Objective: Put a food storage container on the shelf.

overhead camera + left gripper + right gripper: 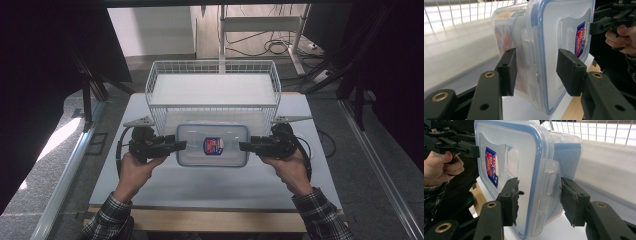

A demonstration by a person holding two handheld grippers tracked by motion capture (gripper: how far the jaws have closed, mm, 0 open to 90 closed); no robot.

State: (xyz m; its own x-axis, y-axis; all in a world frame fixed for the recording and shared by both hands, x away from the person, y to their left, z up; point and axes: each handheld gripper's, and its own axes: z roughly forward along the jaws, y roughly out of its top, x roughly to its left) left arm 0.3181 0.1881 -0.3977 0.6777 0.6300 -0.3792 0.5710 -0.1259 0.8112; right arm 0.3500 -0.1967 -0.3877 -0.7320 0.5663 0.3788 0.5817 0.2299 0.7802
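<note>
A clear plastic food container (212,145) with a blue-rimmed lid and a red and blue label hangs level above the white table (210,187). My left gripper (181,146) is shut on its left end and my right gripper (244,146) on its right end. In the left gripper view the pads (507,71) clamp the container (564,37) across its side latch, lid on one side and base on the other. The right gripper view has the same grip on the container (509,152), with one pad (511,200) on the lid. Food shows through the container's wall.
A white wire basket (150,85) stands just behind the container, its front wall close to the far edge of the lid. The table's wooden front edge (200,220) lies near the person's plaid sleeves. Cables and a shelf frame (260,22) are on the floor beyond.
</note>
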